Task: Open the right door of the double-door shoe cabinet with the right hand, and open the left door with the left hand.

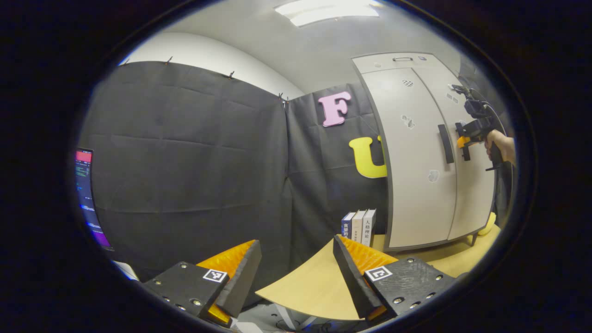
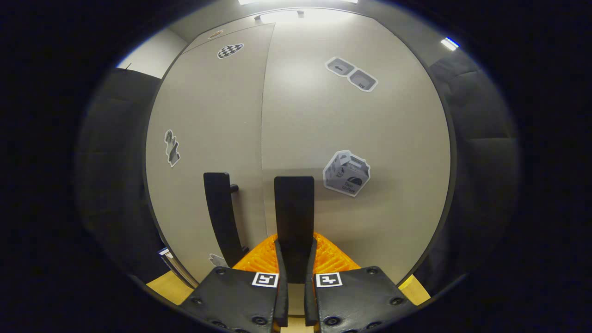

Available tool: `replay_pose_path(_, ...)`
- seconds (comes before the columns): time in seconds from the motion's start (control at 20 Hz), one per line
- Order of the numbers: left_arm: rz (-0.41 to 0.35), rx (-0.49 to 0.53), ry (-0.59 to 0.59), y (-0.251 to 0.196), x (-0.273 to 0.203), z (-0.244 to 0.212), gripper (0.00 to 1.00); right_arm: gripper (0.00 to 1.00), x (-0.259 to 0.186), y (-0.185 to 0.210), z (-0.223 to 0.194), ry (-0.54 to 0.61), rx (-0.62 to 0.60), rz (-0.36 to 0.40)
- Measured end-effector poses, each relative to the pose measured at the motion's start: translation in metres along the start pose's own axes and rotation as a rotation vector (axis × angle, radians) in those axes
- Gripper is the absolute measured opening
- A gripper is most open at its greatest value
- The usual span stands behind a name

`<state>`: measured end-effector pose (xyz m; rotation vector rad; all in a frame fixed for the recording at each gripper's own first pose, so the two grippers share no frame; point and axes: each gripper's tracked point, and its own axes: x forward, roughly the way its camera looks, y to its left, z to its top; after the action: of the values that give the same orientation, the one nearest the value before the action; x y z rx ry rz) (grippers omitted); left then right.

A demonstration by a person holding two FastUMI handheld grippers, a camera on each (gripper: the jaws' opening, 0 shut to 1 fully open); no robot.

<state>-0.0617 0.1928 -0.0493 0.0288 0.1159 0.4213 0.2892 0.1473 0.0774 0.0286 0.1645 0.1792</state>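
Observation:
The grey double-door shoe cabinet [image 1: 416,152] stands on the table at the right of the left gripper view, both doors flush and closed. My left gripper [image 1: 296,273] is open with nothing between its fingers, well away from the cabinet. Farther off, a hand [image 1: 502,145] holds my right gripper [image 1: 464,141] against the right door, just right of the left door's black handle [image 1: 445,143]. In the right gripper view, my right gripper [image 2: 295,245] is shut on the right door's black vertical handle [image 2: 293,203]. The left door's handle [image 2: 221,212] is just to its left.
Three upright books [image 1: 359,225] stand beside the cabinet's left side on the wooden table [image 1: 314,286]. A lit monitor [image 1: 88,199] sits at the far left. A yellow object [image 1: 488,226] lies by the cabinet's right foot. Stickers [image 2: 347,173] dot both doors.

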Motion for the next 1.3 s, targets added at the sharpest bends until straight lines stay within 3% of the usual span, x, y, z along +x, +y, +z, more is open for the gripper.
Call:
replay_pose_path(0.75, -0.168, -0.012, -0.046, -0.075, -0.001, 0.014, 0.92, 0.15, -0.078, -0.02, -0.01, 0.03, 0.016, 0.122)
replay_pose_path(1.3, -0.264, -0.007, -0.057, -0.13, -0.007, 0.023, 0.92, 0.15, -0.11, -0.038, -0.015, 0.034, 0.053, 0.16)
